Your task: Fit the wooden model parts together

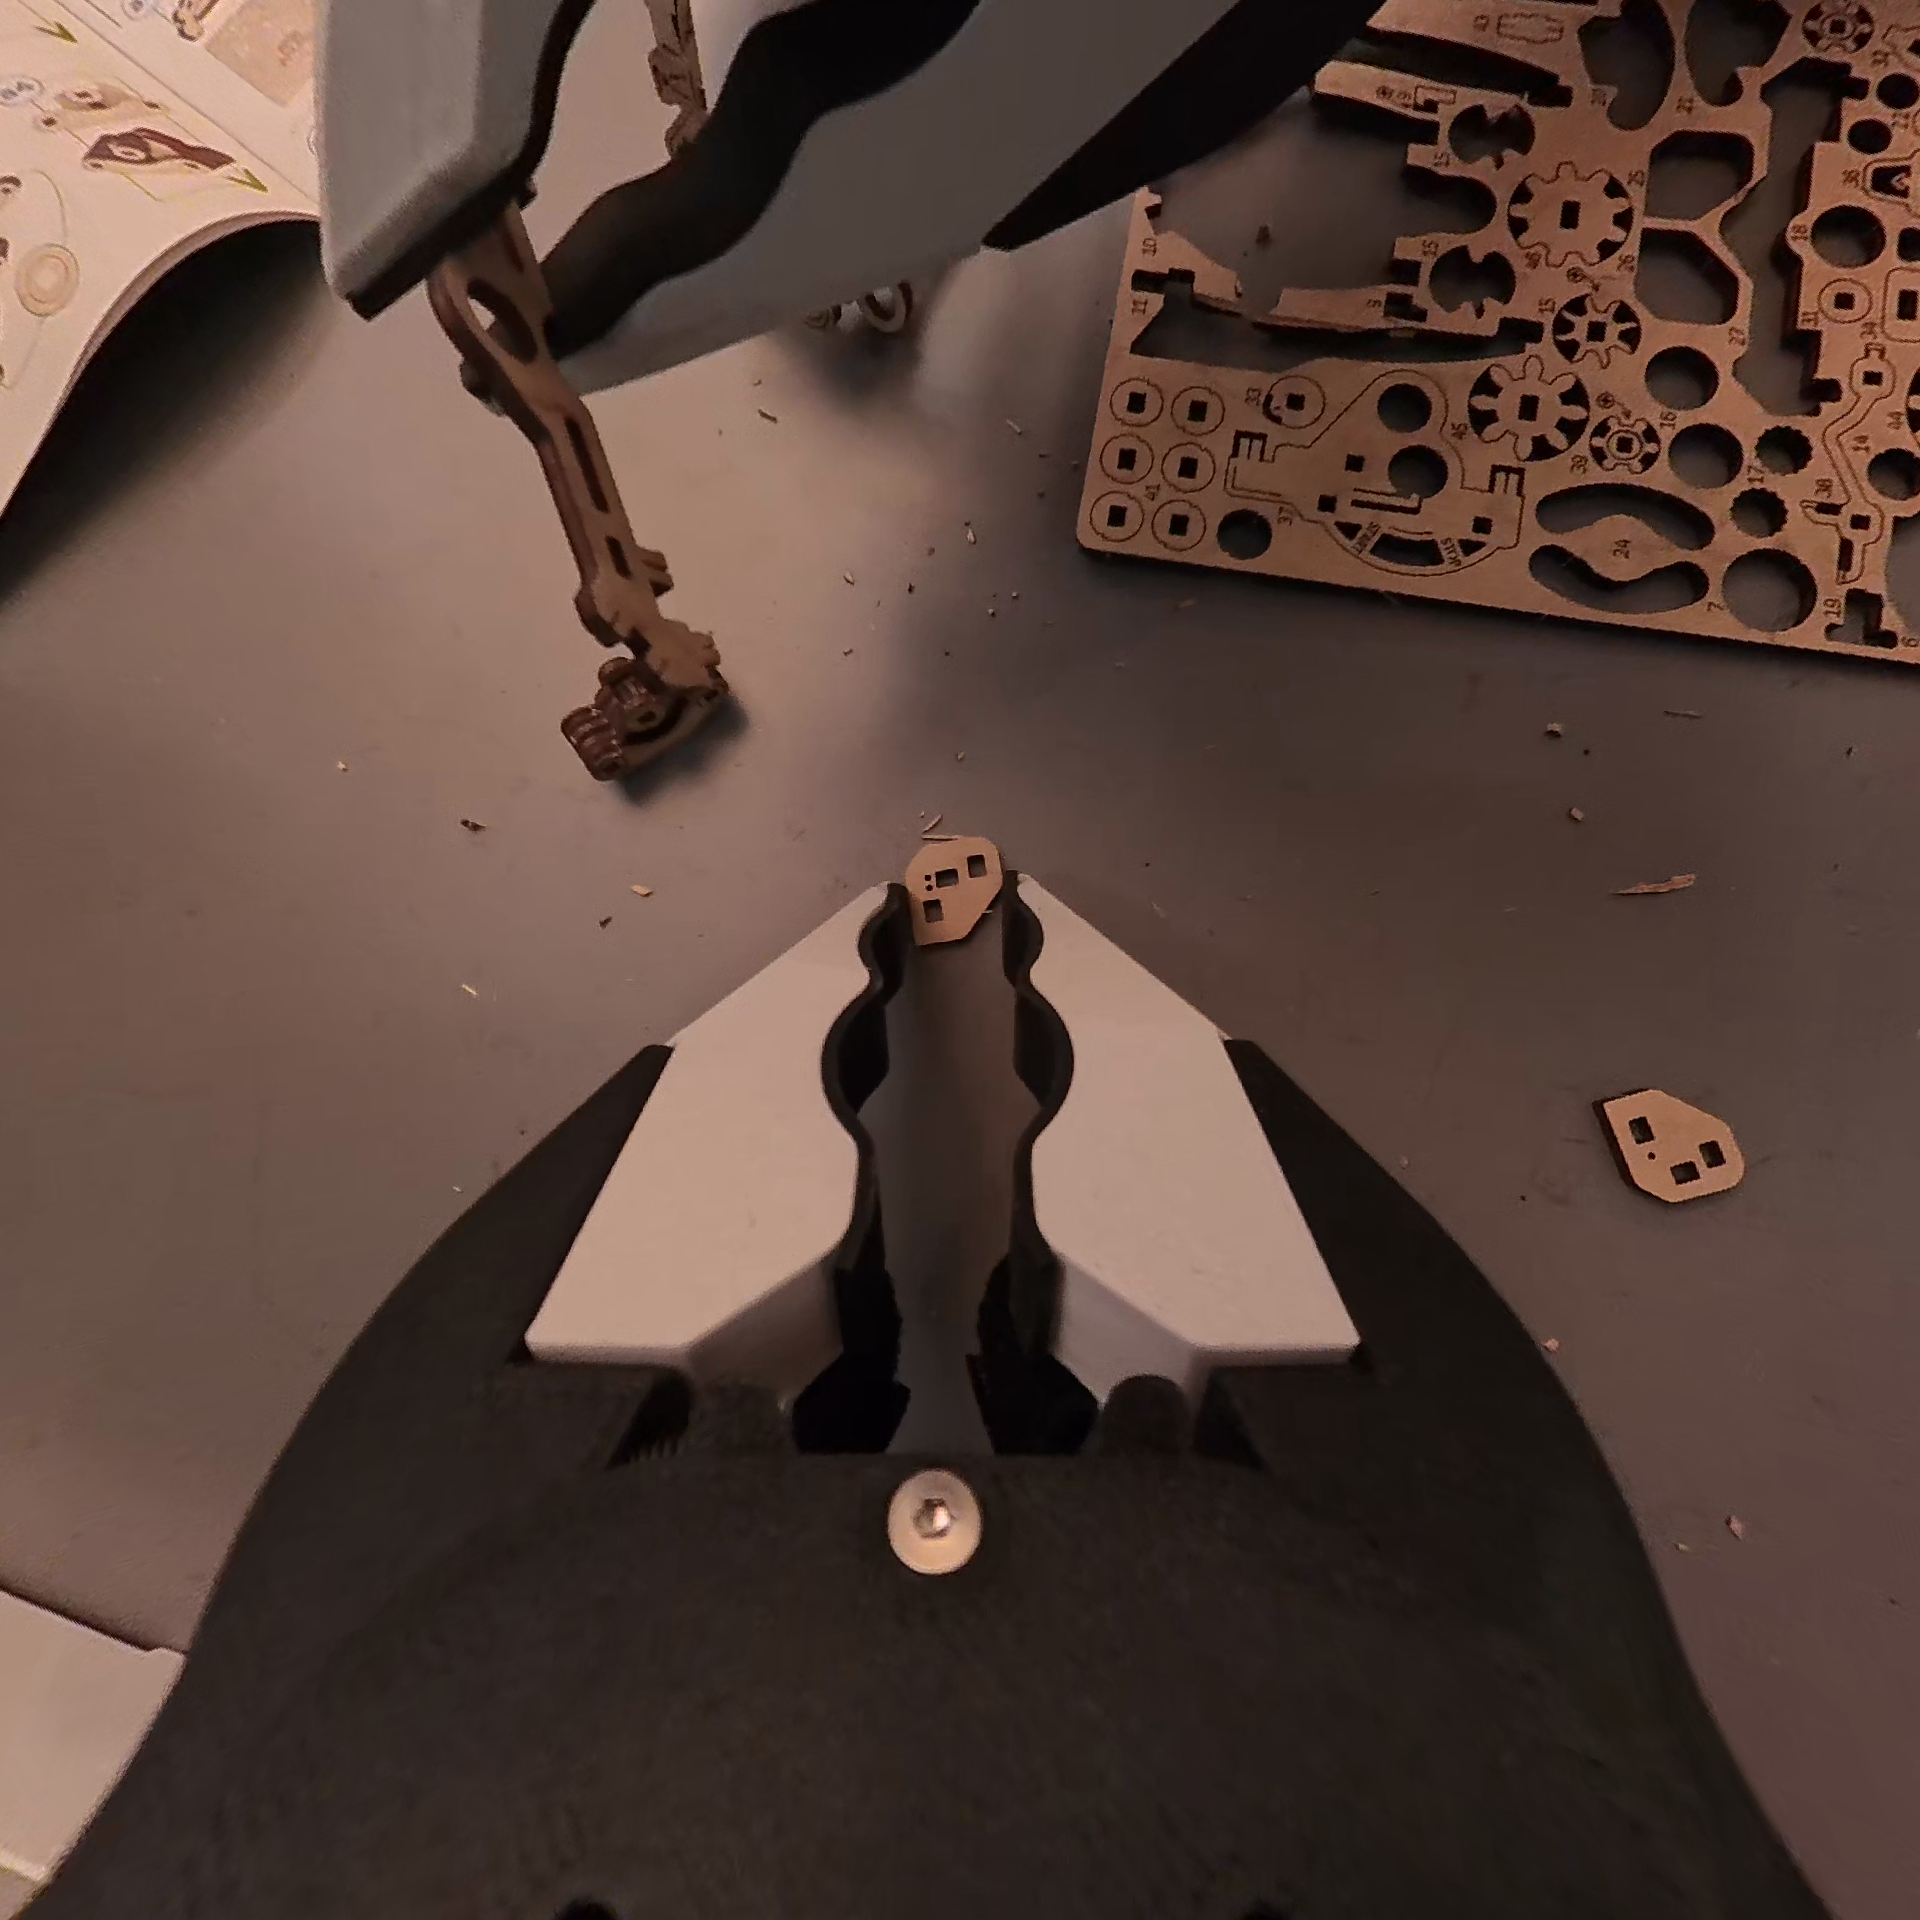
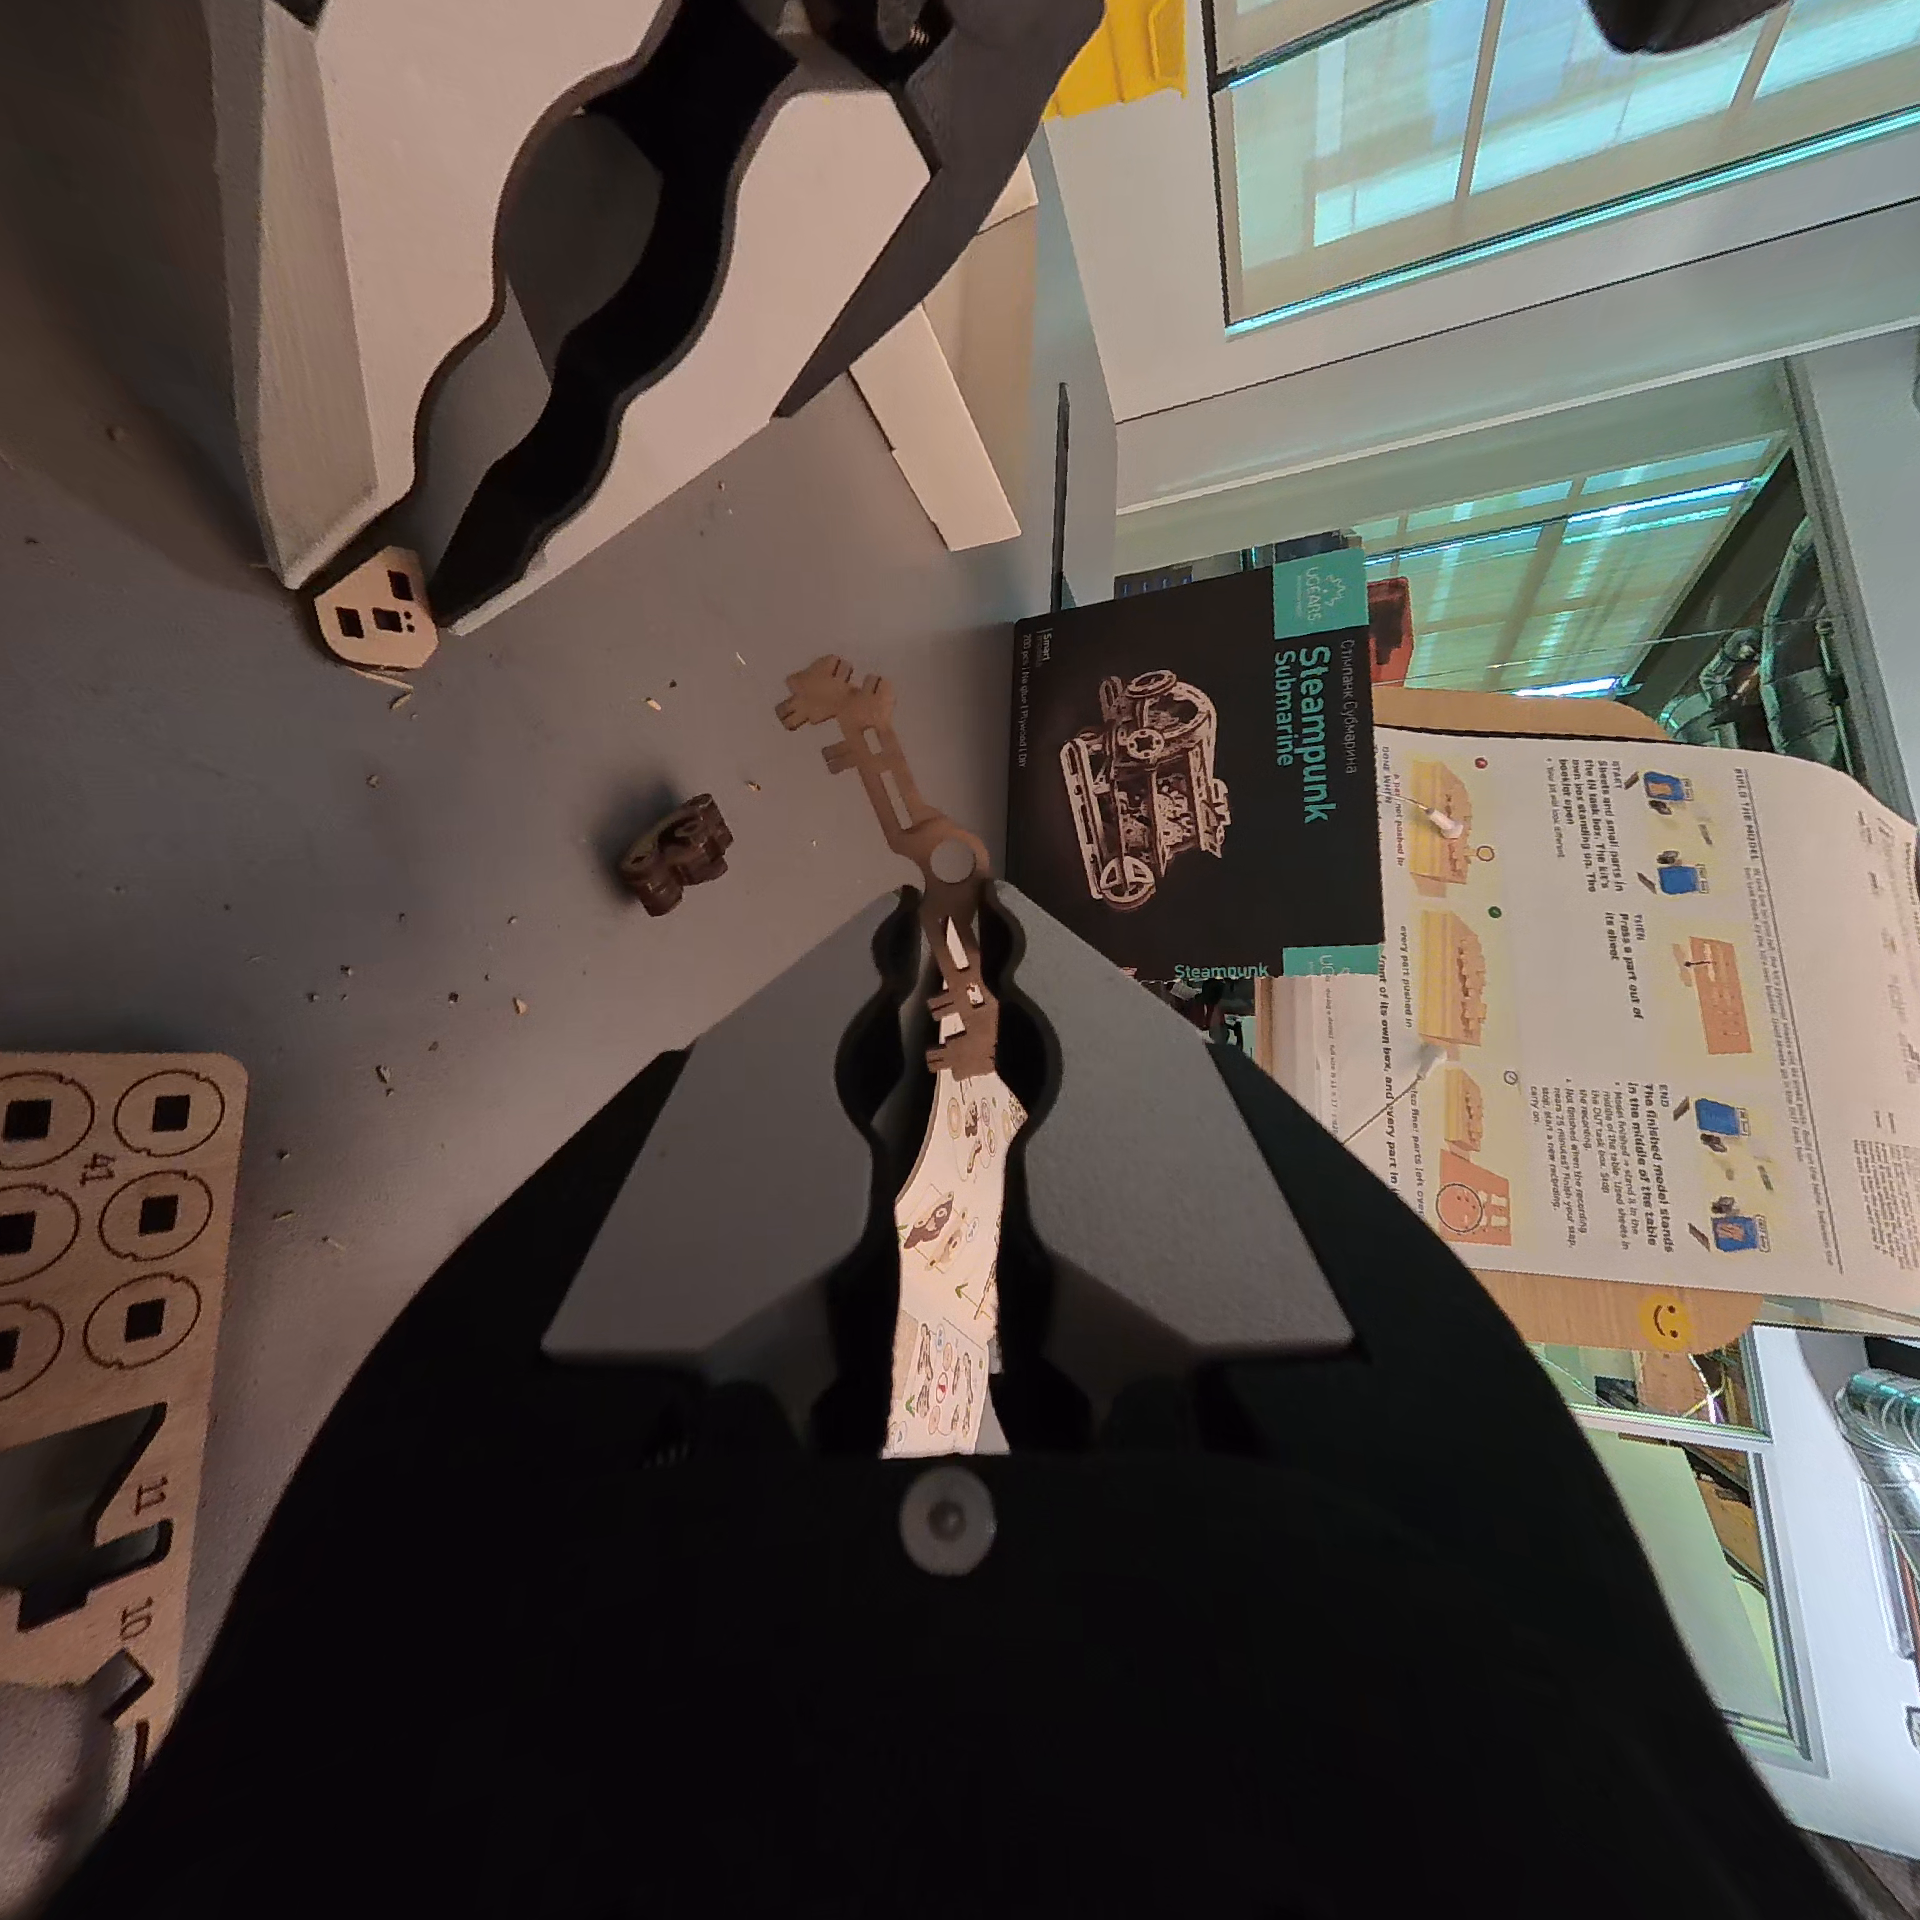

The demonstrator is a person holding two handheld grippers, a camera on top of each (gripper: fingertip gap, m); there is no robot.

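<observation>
My left gripper (image 1: 954,896) is shut on a small pale wooden plate (image 1: 951,891) with square holes, pinched at the fingertips just over the grey table. It also shows in the right wrist view (image 2: 376,621) at the upper left. My right gripper (image 2: 951,899) is shut on a long slotted wooden strip (image 2: 904,800) with a toothed free end. In the left wrist view the strip (image 1: 566,447) slants down from the right gripper (image 1: 488,244) towards a small dark wooden block assembly (image 1: 623,717). In the right wrist view the block (image 2: 675,852) lies apart from the strip's end.
A laser-cut wooden parts sheet (image 1: 1558,364) lies at the right, with its corner in the right wrist view (image 2: 104,1247). A second small plate (image 1: 1673,1143) lies loose. An open booklet (image 1: 104,208), the dark kit box (image 2: 1184,790) and an instruction sheet (image 2: 1610,1039) edge the table. Wood chips are scattered about. The gap from one gripper's tips to the other's is roughly 10 cm. Both grippers' tips are roughly 6 cm from the block (image 2: 675,852). It is also in sight in the left wrist view (image 1: 667,694).
</observation>
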